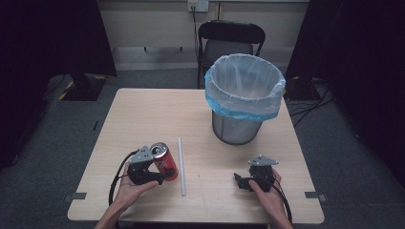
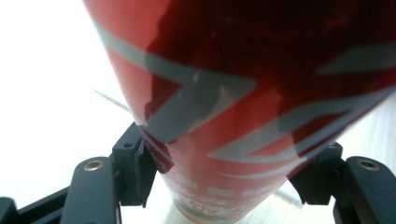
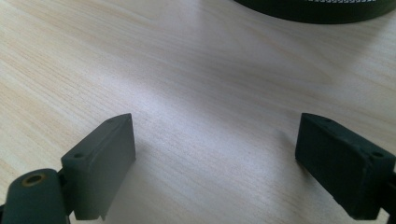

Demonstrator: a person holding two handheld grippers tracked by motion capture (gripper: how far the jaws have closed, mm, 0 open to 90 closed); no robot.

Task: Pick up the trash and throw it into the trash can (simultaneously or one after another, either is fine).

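Gripping red can, lined bin empty

A light wooden desk stands on grey carpet floor. Behind it, 1 black folding chair sits against a pale wall with a white power socket (a cable hangs from it). Dark curtains flank both sides, and cables trail on the floor at right.

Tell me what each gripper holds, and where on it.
Left gripper clamps the red can across its sides, near one end. Right gripper is open, holding nothing.
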